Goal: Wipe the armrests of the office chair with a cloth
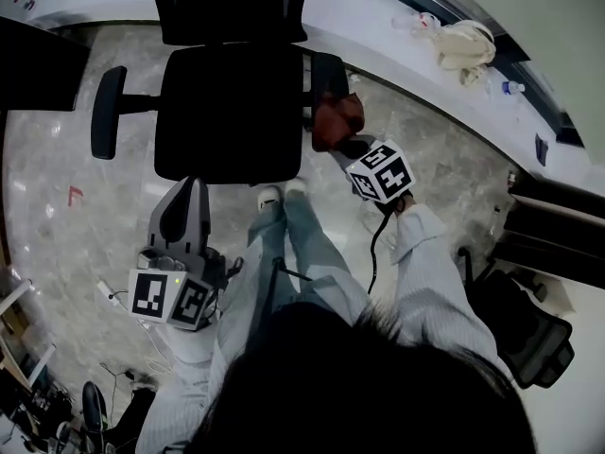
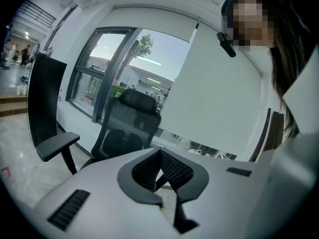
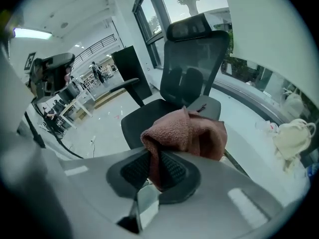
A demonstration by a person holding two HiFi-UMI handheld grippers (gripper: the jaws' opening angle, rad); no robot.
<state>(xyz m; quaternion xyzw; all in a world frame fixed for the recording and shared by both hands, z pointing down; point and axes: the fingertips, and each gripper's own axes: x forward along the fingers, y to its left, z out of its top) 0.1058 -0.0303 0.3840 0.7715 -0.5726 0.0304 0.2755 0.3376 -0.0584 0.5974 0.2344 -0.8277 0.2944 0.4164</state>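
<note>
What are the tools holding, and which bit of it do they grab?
The right tool pinches the reddish-brown cloth by a bunched fold; the rest flops forward. The left tool is shut on nothing.

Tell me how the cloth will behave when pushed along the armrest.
The cloth is probably floppy: it folds and sags beyond the right gripper, which pinches one fold. Its terry-looking pile should drag rather than slip on the armrest. It looks light, so it will likely bunch up unless pressed flat.
</note>
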